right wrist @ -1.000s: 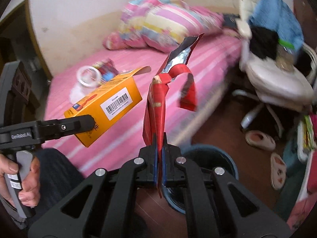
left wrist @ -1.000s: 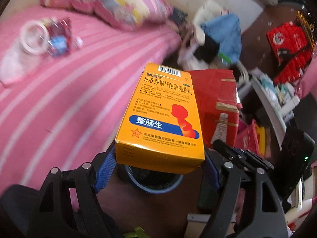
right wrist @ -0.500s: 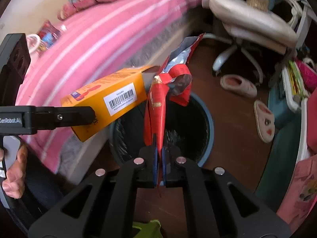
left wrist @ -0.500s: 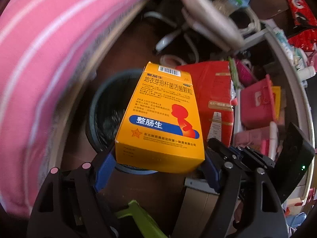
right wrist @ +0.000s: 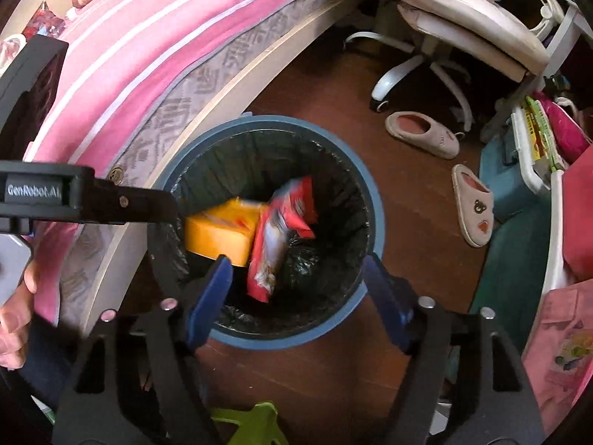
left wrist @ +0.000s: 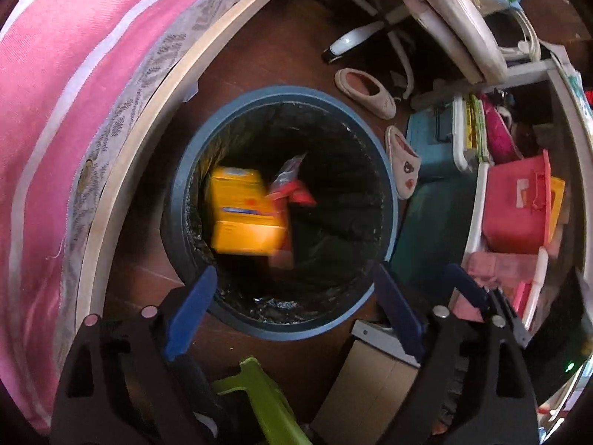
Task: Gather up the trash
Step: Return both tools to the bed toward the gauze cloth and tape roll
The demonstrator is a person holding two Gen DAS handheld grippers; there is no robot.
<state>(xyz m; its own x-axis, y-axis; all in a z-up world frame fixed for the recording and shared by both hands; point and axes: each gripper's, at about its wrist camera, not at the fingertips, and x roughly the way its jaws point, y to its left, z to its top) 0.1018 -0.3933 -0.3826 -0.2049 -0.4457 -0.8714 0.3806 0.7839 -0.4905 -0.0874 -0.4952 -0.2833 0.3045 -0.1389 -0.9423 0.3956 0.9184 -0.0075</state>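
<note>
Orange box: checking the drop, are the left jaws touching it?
Apart. The left wrist view shows the left gripper jaws spread wide, with the blurred orange box inside the trash bin, clear of both.

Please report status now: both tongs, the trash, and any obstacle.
Left tongs open, right tongs open, both empty. Orange box and red wrapper inside the blue bin, blurred. Nothing blocks the bin mouth.

Two slippers (right wrist: pixel 422 133) (beige) near a chair (right wrist: pixel 459 26).
</note>
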